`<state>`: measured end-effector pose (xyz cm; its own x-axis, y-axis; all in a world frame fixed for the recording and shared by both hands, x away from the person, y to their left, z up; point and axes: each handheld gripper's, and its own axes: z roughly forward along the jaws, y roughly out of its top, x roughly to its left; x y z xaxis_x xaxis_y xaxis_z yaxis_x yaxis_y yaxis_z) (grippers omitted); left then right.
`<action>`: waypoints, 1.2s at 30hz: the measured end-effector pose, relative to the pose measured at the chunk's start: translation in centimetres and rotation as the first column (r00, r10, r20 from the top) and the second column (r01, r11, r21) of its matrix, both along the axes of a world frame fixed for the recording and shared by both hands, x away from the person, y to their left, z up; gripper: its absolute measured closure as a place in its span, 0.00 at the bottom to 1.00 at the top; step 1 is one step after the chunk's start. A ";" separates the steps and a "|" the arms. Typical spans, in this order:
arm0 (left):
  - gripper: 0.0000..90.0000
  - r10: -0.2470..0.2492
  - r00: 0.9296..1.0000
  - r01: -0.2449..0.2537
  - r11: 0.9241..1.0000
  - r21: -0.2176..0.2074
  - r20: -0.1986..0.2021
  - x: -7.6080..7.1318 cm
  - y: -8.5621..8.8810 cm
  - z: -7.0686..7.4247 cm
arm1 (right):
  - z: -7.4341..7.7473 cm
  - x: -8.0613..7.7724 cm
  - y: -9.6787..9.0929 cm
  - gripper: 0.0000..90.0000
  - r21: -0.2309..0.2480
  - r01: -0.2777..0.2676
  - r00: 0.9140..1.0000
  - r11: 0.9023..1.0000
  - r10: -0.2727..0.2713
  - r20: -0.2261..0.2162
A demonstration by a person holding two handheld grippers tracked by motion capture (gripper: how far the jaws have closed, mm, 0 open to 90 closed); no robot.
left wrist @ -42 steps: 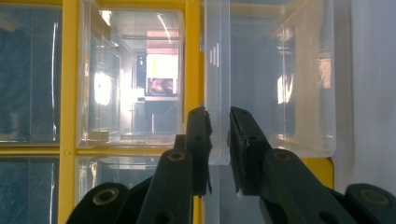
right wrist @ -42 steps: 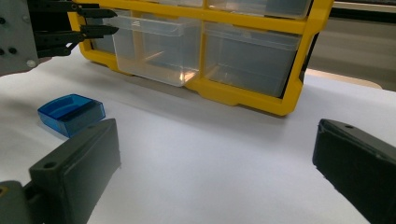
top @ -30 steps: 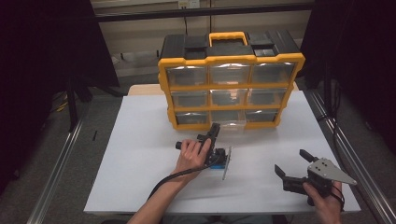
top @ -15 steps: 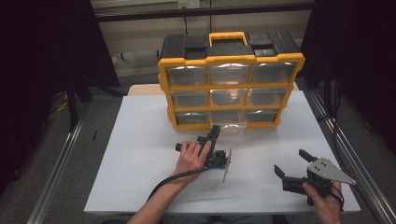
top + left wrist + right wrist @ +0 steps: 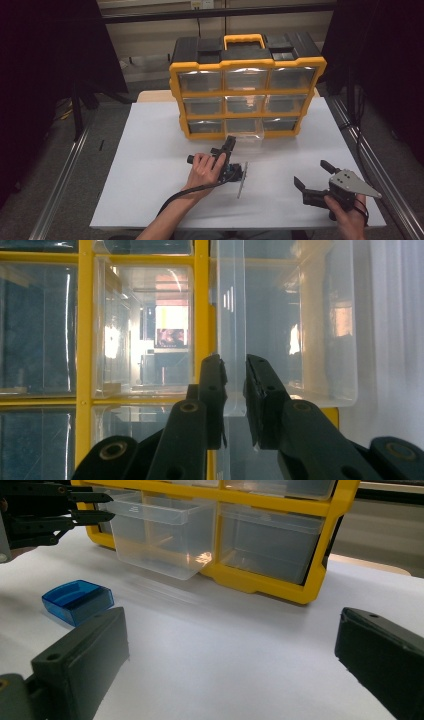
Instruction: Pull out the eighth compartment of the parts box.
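The clear drawer (image 5: pixel 287 340) — the bottom-middle bin of the yellow organizer (image 5: pixel 175 90) — stands partly pulled out, at centre frame in the high view and at upper left in the right gripper view. Its body is transparent, thin-walled plastic with a lip across the front; the frames show nothing inside it, though glare hides part of the floor.

At left of centre in the high view, the left gripper (image 5: pixel 227 150) lies rolled onto its side, so its fingers (image 5: pixel 212 390) close across the drawer's front lip (image 5: pixel 232 340). In the left gripper view the two fingers stand nearly together with the lip between them, and the pads appear to press on it. This orientation likely gives a firm pinch on the thin edge for sliding the drawer along its track.

A blue translucent case (image 5: pixel 77 600) lies on the white worktop (image 5: pixel 150 150) just beside the left hand (image 5: pixel 202 170), apart from the drawer — probably the item intended for it.

At lower right in the high view, the right gripper (image 5: pixel 312 182) rests low over the worktop, well apart from the organizer. Its fingers are spread wide and hold nothing, which suits a standby position facing the case.
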<state>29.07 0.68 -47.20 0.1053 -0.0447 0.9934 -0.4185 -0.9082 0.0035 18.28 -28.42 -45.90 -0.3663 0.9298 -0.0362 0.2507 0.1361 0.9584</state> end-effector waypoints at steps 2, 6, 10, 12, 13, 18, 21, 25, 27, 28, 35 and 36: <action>0.88 0.002 1.000 -0.002 1.000 0.007 0.002 -0.2 0.0 0.1 | 0.0 0.0 0.0 0.01 0.001 -0.005 1.000 1.000 0.005 -0.002; 0.88 -0.002 1.000 0.002 1.000 -0.004 -0.014 -0.5 0.2 0.0 | 0.0 0.0 0.0 0.01 0.000 -0.003 1.000 1.000 0.003 -0.002; 0.88 0.001 1.000 -0.001 1.000 0.019 0.001 -0.7 0.3 0.1 | 0.0 -0.1 0.0 0.01 0.000 -0.003 1.000 1.000 0.003 -0.001; 0.88 -0.002 1.000 0.002 1.000 0.001 -0.013 -0.7 0.4 -0.2 | 0.0 0.0 0.0 0.01 0.000 -0.004 1.000 1.000 0.004 -0.001; 0.88 -0.007 1.000 0.007 1.000 0.013 -0.002 -0.7 0.4 -0.1 | 0.0 0.0 0.0 0.01 -0.003 -0.001 1.000 1.000 0.001 -0.002; 0.88 -0.004 1.000 0.004 1.000 0.001 -0.014 -0.8 0.6 -0.2 | 0.0 0.0 0.0 0.01 -0.005 -0.003 1.000 1.000 0.003 -0.001; 0.88 -0.008 1.000 0.007 1.000 0.024 0.009 -0.9 0.6 -0.1 | 0.0 0.0 0.0 0.01 -0.001 -0.001 1.000 1.000 0.001 -0.001; 0.88 -0.011 1.000 0.011 1.000 0.010 0.006 -0.9 0.6 -0.1 | 0.0 0.0 0.0 0.01 -0.001 -0.003 1.000 1.000 0.003 0.000; 0.88 -0.013 1.000 0.013 1.000 0.013 0.011 -0.9 0.6 -0.1 | 0.0 0.0 0.0 0.01 -0.001 -0.005 1.000 1.000 0.005 0.000; 0.88 -0.016 1.000 0.016 1.000 -0.005 -0.008 -0.9 0.7 -0.3 | 0.0 0.0 0.0 0.01 -0.002 -0.002 1.000 1.000 0.002 -0.001; 0.88 -0.031 0.999 0.030 0.999 0.013 0.008 -0.8 0.8 -0.2 | 0.0 -0.1 0.0 0.01 -0.004 -0.001 1.000 1.000 0.001 0.002; 0.88 -0.025 1.000 0.025 1.000 0.013 -0.003 -0.9 0.8 -0.2 | 0.0 -0.1 0.0 0.01 -0.002 -0.002 1.000 1.000 0.002 0.000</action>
